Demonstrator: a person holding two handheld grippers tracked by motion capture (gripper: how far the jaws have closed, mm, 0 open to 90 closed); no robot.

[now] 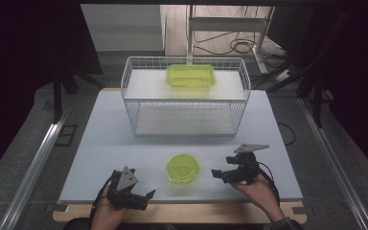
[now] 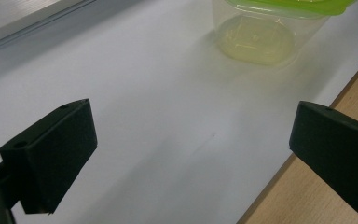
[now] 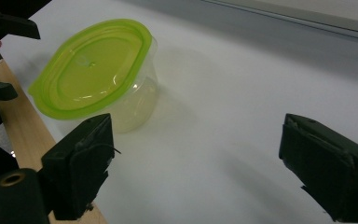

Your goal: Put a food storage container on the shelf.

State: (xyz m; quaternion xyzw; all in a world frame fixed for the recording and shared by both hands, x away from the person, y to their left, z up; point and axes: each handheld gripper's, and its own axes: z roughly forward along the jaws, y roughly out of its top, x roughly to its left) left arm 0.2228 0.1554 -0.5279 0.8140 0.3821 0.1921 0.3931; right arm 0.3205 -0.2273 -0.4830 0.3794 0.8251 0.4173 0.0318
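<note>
2 hands enter from the near edge of a pale table (image 1: 124, 143), each holding black tongs. The left tongs (image 1: 141, 196) sit at the near left, just over the wooden front strip; its jaws stand wide apart with nothing between them. The right tongs (image 1: 219, 173) hover at the near right, jaws also well spread and gripping nothing.

Between them, close to the front edge, rests a small round clear tub with a lime-green lid (image 1: 183, 168). It lies to the left of the right tongs, which point straight at it, and up and to the right of the left tongs. The right tongs look slightly nearer. The tub is round, so it has no long axis; the lid has a small tab on one side.

In the right gripper view the tub (image 3: 98, 74) sits ahead and left of the jaws, not between them.

Bare table surrounds the tub on all sides. Farther back stands a white wire basket (image 1: 139, 103) with a second, rectangular green-lidded box (image 1: 190, 75) on its upper shelf, well apart from the hands
</note>
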